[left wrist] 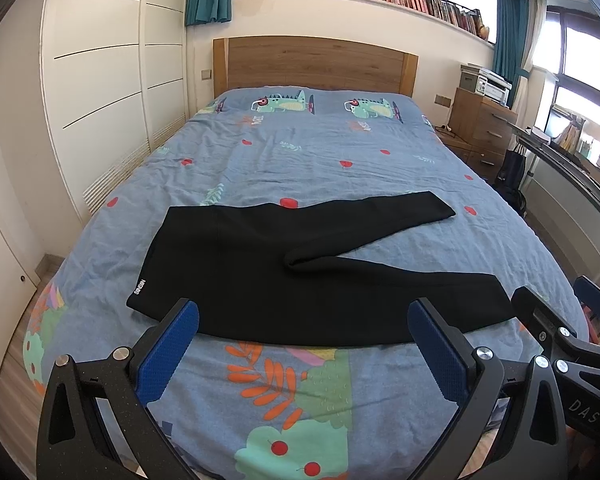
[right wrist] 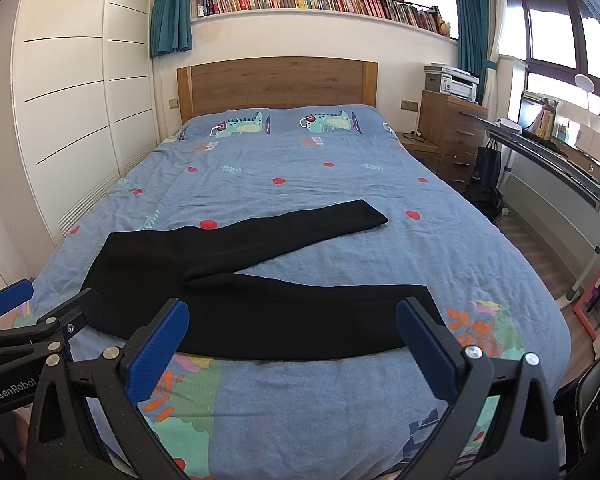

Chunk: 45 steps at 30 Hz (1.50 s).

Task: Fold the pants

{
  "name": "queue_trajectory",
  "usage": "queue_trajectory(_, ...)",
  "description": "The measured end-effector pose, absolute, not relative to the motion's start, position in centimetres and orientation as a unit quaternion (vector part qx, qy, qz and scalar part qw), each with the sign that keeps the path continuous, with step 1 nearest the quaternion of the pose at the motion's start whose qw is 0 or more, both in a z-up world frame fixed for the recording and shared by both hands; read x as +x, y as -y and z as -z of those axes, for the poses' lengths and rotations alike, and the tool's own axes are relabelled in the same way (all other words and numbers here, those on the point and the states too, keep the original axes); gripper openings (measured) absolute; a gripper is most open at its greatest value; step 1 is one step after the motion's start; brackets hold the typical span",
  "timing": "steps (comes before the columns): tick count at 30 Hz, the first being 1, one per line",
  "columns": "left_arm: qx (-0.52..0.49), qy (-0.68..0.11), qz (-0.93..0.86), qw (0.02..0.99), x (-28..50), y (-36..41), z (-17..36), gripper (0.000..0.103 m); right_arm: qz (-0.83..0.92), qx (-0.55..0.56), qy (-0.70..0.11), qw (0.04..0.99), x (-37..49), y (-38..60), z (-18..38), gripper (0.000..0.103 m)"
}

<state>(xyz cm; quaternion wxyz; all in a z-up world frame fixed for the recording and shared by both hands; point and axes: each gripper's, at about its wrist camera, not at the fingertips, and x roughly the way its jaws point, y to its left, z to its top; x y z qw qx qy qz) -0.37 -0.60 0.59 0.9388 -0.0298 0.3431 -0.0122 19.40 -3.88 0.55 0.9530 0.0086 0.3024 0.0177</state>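
Lying flat on the bed [left wrist: 320, 160], the black pants [left wrist: 300, 264] are not folded at all yet. Both legs are spread apart like an open V, so every fold is left to do. I think the first step is to lay one leg on top of the other, and then fold the pants short.

The pants lie near the foot edge of the bed, sideways across it. Going left to right, the waist [left wrist: 152, 264] comes first, toward the left edge of the bed, with a small white label on it. Then comes the middle, where the two legs meet at a bunched-up spot. After that the legs run to the right. The far leg [left wrist: 420, 208] slants away toward the headboard [left wrist: 312, 64] side. The near leg [left wrist: 440, 300] runs along the foot edge of the bed. So the long way of the pants goes from left to right, waist left and leg ends right.

The left hand-held gripper [left wrist: 304, 340] is wide and holds nothing. It hangs over the foot edge, in front of the waist side and middle of the pants. The right hand-held gripper [right wrist: 292, 340] is wide too and holds nothing. It hangs in front of the near leg, close beside the left one.
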Motion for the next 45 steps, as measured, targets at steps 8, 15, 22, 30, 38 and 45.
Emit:
queue_trajectory(8,-0.041,-0.365,0.011,0.930,1.5,-0.9,0.6,0.102,-0.022,-0.007,-0.301,0.953,21.1,3.8,0.2,0.103)
queue_trajectory(15,-0.031,-0.395,-0.004,0.918,5.9,-3.3,3.5,0.102,-0.015,-0.050,-0.329,0.943,25.8,4.7,2.2,0.103)
queue_trajectory(22,0.003,-0.441,-0.005,0.897,13.1,-6.7,7.8,0.102,-0.036,-0.101,-0.364,0.925,33.5,6.5,6.8,0.103)
queue_trajectory(30,0.050,-0.480,0.019,0.876,23.0,-10.1,11.8,0.102,-0.090,-0.078,-0.411,0.904,45.6,9.8,12.3,0.103)
queue_trajectory(38,0.096,-0.540,0.043,0.835,30.8,-12.2,13.7,0.102,-0.168,-0.118,-0.448,0.870,54.3,10.4,13.3,0.103)
queue_trajectory(45,0.121,-0.600,0.110,0.783,35.4,-13.2,13.6,0.102,-0.268,-0.215,-0.461,0.818,60.6,9.6,12.7,0.103)
